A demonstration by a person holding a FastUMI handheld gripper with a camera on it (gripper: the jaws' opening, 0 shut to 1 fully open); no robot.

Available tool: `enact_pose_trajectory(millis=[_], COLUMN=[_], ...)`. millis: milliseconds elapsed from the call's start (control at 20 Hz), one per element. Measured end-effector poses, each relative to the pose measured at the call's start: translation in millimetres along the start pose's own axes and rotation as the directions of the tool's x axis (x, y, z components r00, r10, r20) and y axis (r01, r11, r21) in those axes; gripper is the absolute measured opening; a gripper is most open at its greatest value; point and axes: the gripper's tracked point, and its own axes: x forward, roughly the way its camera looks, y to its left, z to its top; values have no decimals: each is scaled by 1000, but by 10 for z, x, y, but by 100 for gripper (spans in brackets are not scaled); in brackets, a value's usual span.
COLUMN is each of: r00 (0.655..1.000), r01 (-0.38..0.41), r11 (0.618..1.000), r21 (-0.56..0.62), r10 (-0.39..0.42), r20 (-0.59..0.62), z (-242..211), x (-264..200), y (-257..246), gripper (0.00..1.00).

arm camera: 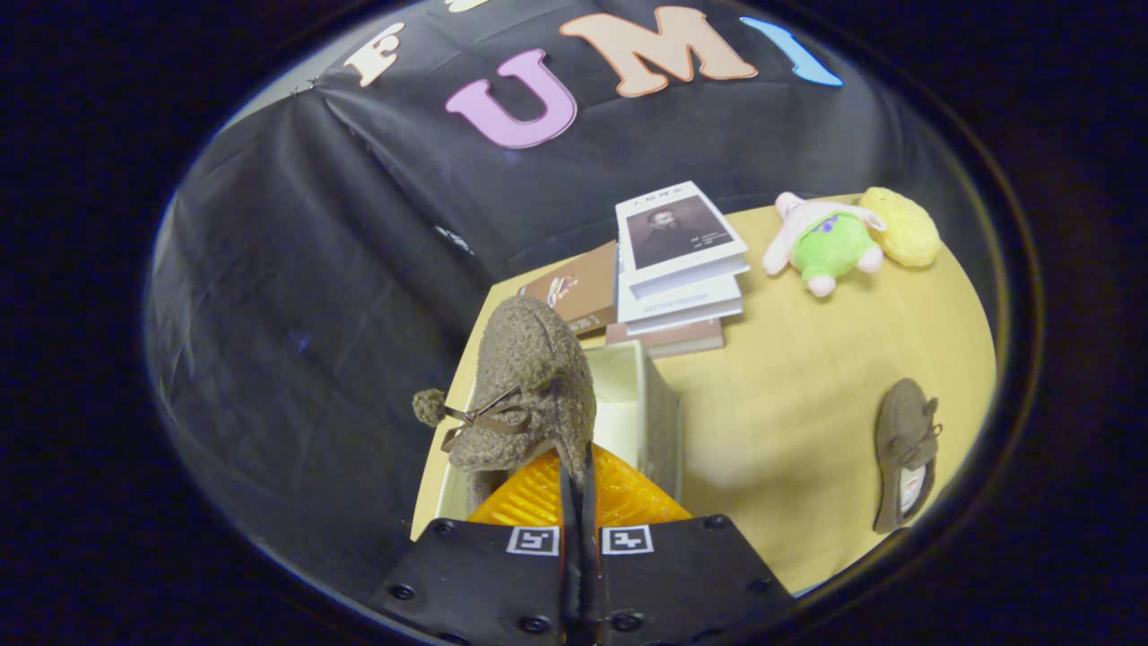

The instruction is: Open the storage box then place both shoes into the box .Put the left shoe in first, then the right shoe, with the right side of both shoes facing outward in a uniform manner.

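Tongs [578, 475] are clamped tight on the fuzzy shoe [529, 395], dangling it over the open storage box [650, 404] (other shoe [906, 453] waits well off, on the desk [789, 404]).

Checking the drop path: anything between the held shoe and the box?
Nothing visible. The tongs are shut on the fuzzy brown shoe with a bow, held right over the open pale storage box. What shows of the box's inside looks bare. The stacked books lie beyond the box.
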Motion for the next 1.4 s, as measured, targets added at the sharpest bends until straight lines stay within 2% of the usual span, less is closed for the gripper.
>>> enact_pose_trajectory(millis=[250,800,1050,1100,1400], r00=[998,973,960,960,975], r01=[9,144,156,151,77], r11=[1000,989,982,981,974], r21=[-25,-44,-108,-123,-211], r10=[-11,-149,-176,-175,-118], r20=[-58,-174,-216,-217,-188], z=[-290,-782,-1000,-992,-946], x=[357,942,1097,1085,993], y=[207,174,206,220,314], gripper=[4,4,4,7,50])
